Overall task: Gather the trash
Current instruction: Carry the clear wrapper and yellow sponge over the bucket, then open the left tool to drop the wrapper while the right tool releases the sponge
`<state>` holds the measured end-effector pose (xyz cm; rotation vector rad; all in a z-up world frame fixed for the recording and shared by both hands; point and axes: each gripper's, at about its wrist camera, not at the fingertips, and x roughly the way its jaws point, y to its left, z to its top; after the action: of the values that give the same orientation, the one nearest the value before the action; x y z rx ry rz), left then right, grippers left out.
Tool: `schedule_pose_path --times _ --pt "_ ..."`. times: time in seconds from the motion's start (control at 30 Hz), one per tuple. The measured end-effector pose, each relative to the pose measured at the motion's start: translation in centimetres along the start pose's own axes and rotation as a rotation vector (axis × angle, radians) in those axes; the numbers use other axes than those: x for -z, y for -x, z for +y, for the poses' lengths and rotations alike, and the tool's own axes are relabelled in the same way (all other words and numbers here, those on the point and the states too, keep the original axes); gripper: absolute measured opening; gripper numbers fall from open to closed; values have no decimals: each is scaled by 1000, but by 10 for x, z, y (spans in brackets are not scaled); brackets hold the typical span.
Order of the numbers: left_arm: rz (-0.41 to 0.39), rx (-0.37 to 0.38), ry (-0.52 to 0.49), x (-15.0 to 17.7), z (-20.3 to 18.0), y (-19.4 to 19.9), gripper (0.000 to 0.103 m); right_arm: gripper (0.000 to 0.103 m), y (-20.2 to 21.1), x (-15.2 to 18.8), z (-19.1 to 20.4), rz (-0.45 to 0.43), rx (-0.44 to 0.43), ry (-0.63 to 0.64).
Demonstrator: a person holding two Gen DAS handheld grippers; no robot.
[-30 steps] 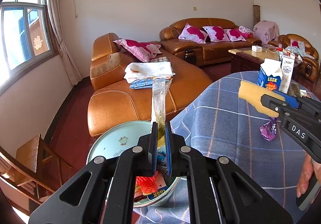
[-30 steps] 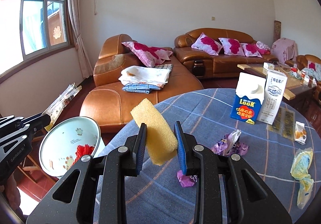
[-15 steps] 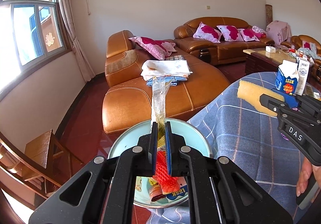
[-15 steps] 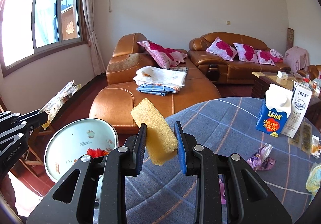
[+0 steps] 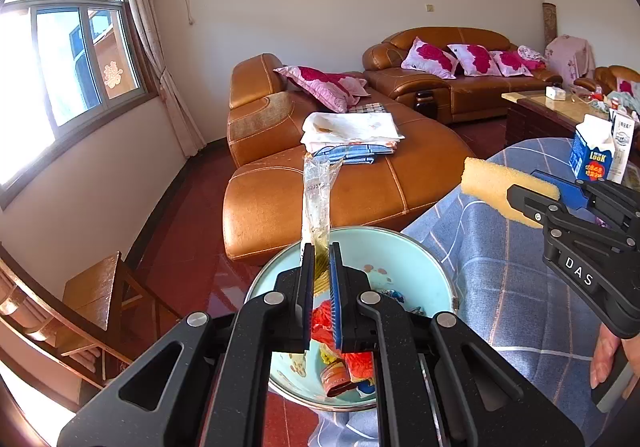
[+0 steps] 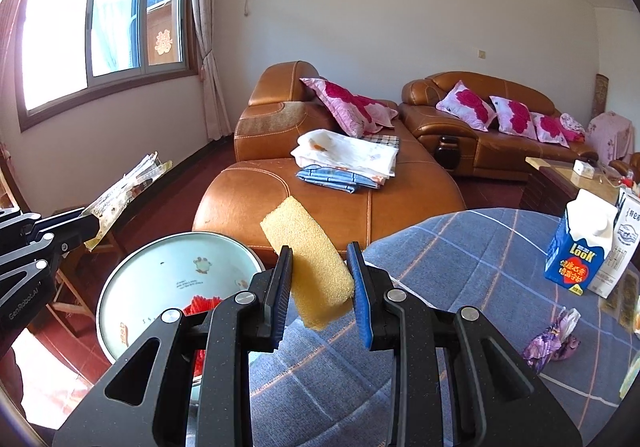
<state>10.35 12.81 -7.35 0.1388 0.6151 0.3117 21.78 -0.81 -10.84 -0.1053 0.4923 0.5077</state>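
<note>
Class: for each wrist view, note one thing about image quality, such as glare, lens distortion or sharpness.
Left wrist view: the window is blown out to white at its left, and the walls bow from the fisheye lens. Right wrist view: the sponge in the right claw looks sharp; dark vignette fills the corners.

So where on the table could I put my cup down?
The blue checked tablecloth is bare between the yellow sponge and the blue milk carton. It is crowded at the right edge, around the purple wrapper. The basin already holds trash.
</note>
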Motion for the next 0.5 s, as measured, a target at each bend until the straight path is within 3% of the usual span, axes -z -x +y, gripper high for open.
schedule_pose_path --times 0.5 --pt "41 -74 -3 3 15 -12 7 28 -15 -2 17 4 -29 37"
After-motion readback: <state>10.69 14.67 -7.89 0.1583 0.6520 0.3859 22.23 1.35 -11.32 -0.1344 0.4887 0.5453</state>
